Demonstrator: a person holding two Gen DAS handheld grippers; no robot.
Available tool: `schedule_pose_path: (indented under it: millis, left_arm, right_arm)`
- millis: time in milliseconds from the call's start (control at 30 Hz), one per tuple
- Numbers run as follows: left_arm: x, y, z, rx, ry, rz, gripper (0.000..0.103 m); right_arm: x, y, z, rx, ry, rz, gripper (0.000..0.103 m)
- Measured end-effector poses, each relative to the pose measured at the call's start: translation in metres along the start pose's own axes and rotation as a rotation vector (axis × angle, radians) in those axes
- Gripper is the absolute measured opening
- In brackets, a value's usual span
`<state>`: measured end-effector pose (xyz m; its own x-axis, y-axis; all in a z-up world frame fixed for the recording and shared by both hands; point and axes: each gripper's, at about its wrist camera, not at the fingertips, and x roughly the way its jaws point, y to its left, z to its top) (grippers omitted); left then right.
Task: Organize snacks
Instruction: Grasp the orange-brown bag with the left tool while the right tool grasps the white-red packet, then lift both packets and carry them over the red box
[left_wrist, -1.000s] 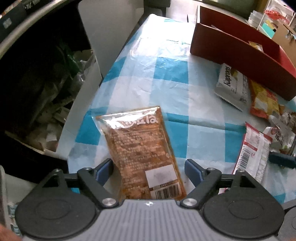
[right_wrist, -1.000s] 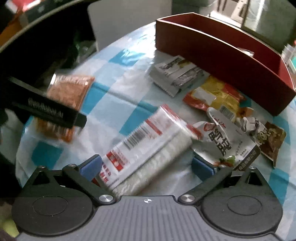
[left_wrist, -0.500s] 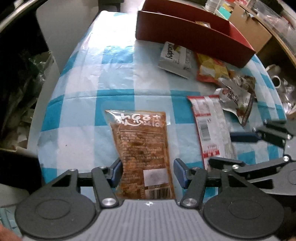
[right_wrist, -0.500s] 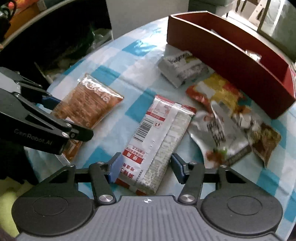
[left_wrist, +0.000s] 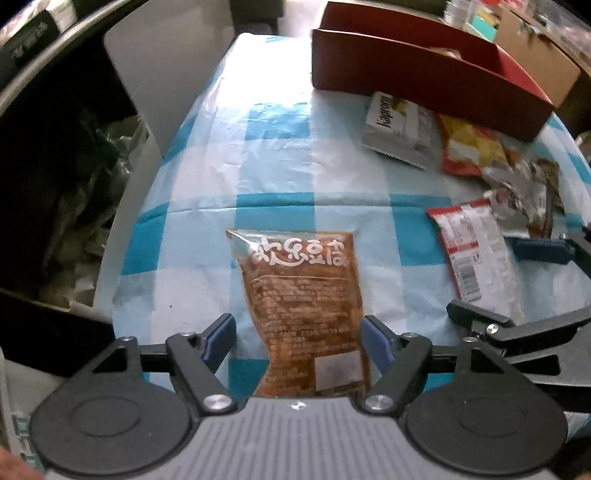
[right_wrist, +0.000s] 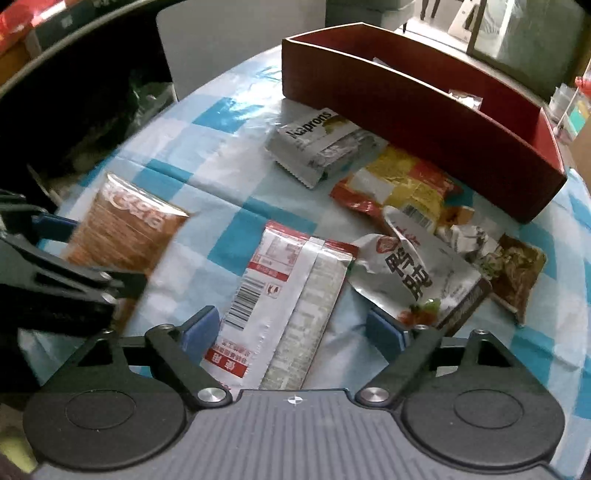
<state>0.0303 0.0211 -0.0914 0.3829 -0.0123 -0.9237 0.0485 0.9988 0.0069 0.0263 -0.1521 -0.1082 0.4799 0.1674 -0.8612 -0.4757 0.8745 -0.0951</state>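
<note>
A brown snack bag (left_wrist: 303, 295) with white lettering lies flat on the blue checked tablecloth. My left gripper (left_wrist: 299, 338) is open, its blue pads either side of the bag's near end. A red and white packet (right_wrist: 280, 306) lies between the open pads of my right gripper (right_wrist: 295, 332). The brown bag also shows in the right wrist view (right_wrist: 125, 236), with the left gripper beside it. The packet also shows in the left wrist view (left_wrist: 476, 254). A long dark red box (right_wrist: 424, 107) stands at the back.
A grey "Kaprons" bag (right_wrist: 317, 147), a yellow and red bag (right_wrist: 402, 184), a silver bag (right_wrist: 417, 273) and a small brown packet (right_wrist: 517, 266) lie before the box. The table edge and dark clutter (left_wrist: 66, 206) are to the left.
Both grippers drew back and opened a little wider around their packets. The views turned slightly; the snacks themselves lie where they were.
</note>
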Motion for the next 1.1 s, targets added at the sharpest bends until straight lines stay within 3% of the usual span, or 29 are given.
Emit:
schedule_pose_path:
  millis: [67, 100, 167, 533, 667, 767, 933, 1000, 1033, 1100]
  left_arm:
    - [-0.003, -0.002, 0.000, 0.005, 0.002, -0.009, 0.053]
    - [-0.004, -0.002, 0.001, 0.000, 0.004, -0.022, 0.046]
    - [-0.006, -0.001, 0.001, -0.012, 0.004, -0.026, 0.043]
    - [-0.021, 0.001, 0.008, -0.064, -0.038, -0.101, 0.025]
    - [-0.016, -0.009, 0.006, -0.010, -0.012, -0.156, 0.025]
    - [-0.010, -0.020, 0.005, 0.017, -0.009, -0.145, 0.033]
    - [-0.002, -0.043, 0.002, 0.095, -0.011, -0.095, 0.059]
    - [0.000, -0.059, -0.005, 0.169, -0.040, -0.020, 0.062]
    - [-0.001, -0.063, -0.008, 0.188, -0.059, -0.003, 0.059]
    - [-0.002, -0.061, -0.006, 0.173, -0.047, -0.022, 0.051]
  right_arm:
    - [-0.003, -0.002, -0.001, -0.004, 0.007, 0.009, 0.084]
    - [-0.005, -0.002, -0.002, -0.016, 0.014, 0.010, 0.074]
    - [-0.010, -0.004, -0.003, -0.014, 0.024, 0.017, 0.064]
    - [-0.027, -0.013, -0.008, 0.062, 0.017, 0.056, 0.058]
    - [-0.031, -0.019, -0.006, 0.086, 0.000, 0.070, 0.058]
    - [-0.028, -0.022, -0.005, 0.097, 0.009, 0.073, 0.058]
    - [-0.020, -0.025, -0.009, 0.089, 0.035, 0.050, 0.058]
    - [-0.020, -0.029, -0.010, 0.099, 0.037, 0.051, 0.057]
    - [-0.020, -0.031, -0.011, 0.103, 0.036, 0.051, 0.057]
    - [-0.020, -0.036, -0.012, 0.119, 0.035, 0.062, 0.057]
